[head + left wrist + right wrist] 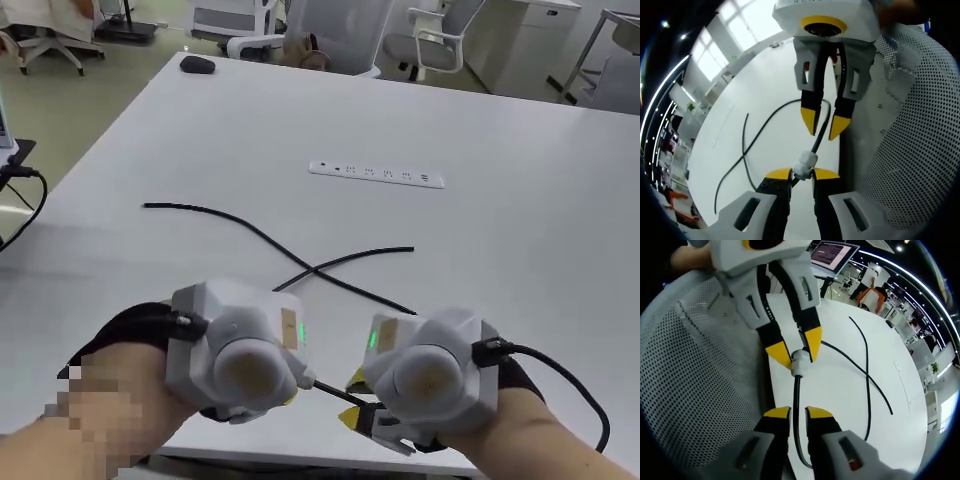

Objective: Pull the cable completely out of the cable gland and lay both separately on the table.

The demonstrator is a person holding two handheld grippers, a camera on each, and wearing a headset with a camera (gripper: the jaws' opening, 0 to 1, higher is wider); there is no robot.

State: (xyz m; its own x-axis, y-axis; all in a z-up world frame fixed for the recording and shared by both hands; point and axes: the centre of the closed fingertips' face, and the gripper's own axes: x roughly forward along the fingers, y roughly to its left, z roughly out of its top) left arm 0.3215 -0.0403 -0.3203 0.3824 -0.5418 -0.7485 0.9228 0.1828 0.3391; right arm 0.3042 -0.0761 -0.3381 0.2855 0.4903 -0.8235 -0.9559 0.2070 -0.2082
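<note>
Head view up first: left gripper [297, 388] and right gripper [353, 400] nose to nose at the near edge of the white bench [500, 210], a short run of black cable [335, 393] bridging the gap between them. Over to the left gripper view: pinching the white cable gland [805, 164] squarely between yellow tips, right at the bench's edge, cable threaded through it and climbing away between the opposite gripper's tips. Right gripper view now: tips narrowly parted, straddling the cable, loose around it rather than clamped, gland just ahead in the other gripper's pinch. Back in the head view, further out on the bench: two black runs of the cable crossing in an X, lying flat, one free end out to the left, another to the right. Beyond that, a white power strip [375, 174] across the middle, well apart from the cable, and a dark computer mouse [197, 64] near the far edge. Beside the bench edge in both gripper views, white perforated mesh [910, 125].
</note>
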